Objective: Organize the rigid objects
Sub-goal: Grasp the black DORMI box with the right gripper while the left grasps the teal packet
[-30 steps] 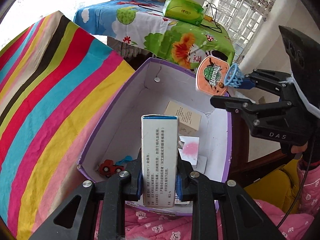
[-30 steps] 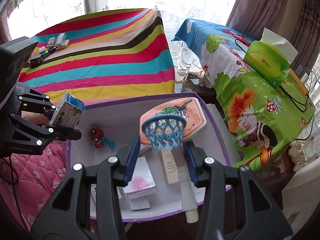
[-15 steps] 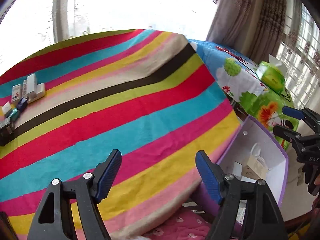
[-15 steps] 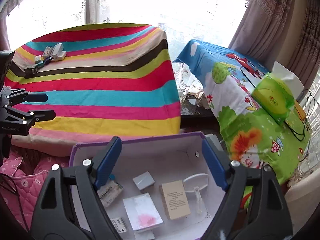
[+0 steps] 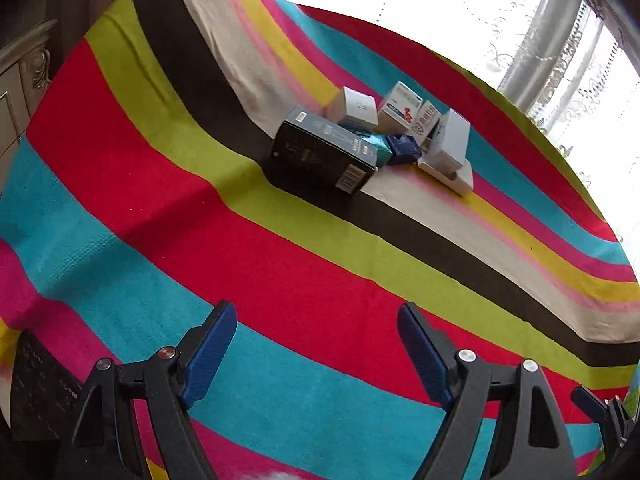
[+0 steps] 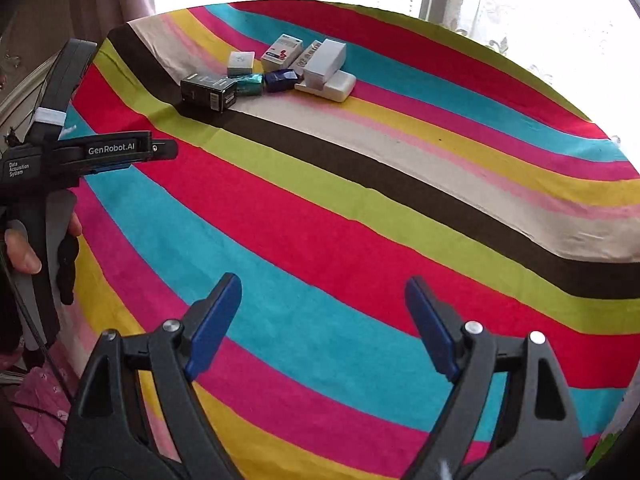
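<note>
A cluster of small boxes lies at the far side of the striped cloth [image 5: 280, 280]. It includes a black box [image 5: 324, 156] [image 6: 208, 90], a white cube box [image 5: 354, 108], a teal box [image 5: 380, 148], a dark blue box [image 5: 404, 148] and a tall white box [image 5: 450, 144] on a flat white one [image 5: 448, 176]. My left gripper [image 5: 316, 312] hangs over the red and teal stripes, well short of the boxes. Its jaws are opening with nothing between them. My right gripper [image 6: 323, 284] is open and empty, also short of the cluster. The left gripper [image 6: 160, 156] shows side-on in the right wrist view.
A bright window with lace curtains [image 5: 560, 60] runs behind the table. Carved wooden furniture [image 5: 24, 76] stands at the left edge. A person's hand [image 6: 20, 248] holds the left gripper's handle. Pink quilted fabric [image 6: 40, 400] lies below the table's near edge.
The left gripper let go of its white box and the right its toy basketball hoop at the purple box. Both opened and swung over to the striped table, now facing the cluster of boxes.
</note>
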The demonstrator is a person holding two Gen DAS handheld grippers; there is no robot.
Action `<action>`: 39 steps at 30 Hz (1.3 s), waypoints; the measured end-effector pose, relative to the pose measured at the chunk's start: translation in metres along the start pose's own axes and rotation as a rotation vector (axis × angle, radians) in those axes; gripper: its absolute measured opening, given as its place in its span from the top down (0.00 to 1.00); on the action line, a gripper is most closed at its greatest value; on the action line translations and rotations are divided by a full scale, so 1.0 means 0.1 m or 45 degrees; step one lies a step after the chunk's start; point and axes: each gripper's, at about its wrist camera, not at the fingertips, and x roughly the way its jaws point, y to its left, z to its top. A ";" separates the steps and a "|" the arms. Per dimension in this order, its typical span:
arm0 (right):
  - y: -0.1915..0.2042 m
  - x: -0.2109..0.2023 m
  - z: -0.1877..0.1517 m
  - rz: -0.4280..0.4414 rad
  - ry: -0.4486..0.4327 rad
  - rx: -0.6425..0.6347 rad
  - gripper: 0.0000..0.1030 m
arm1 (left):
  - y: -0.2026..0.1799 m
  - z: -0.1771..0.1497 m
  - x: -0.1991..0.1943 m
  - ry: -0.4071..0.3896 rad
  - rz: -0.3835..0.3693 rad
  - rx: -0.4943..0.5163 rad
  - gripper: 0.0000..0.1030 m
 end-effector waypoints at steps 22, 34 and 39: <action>1.27 1.76 2.11 0.451 -0.086 -0.651 0.16 | 0.68 -0.08 -0.16 -0.250 0.031 -0.280 0.19; 0.51 1.35 1.42 0.200 -0.018 -0.483 0.58 | 0.19 0.38 0.06 -0.095 0.086 -0.021 0.16; -0.15 1.01 0.93 0.113 0.018 -0.209 0.58 | -0.28 0.85 0.62 0.077 0.004 0.164 0.16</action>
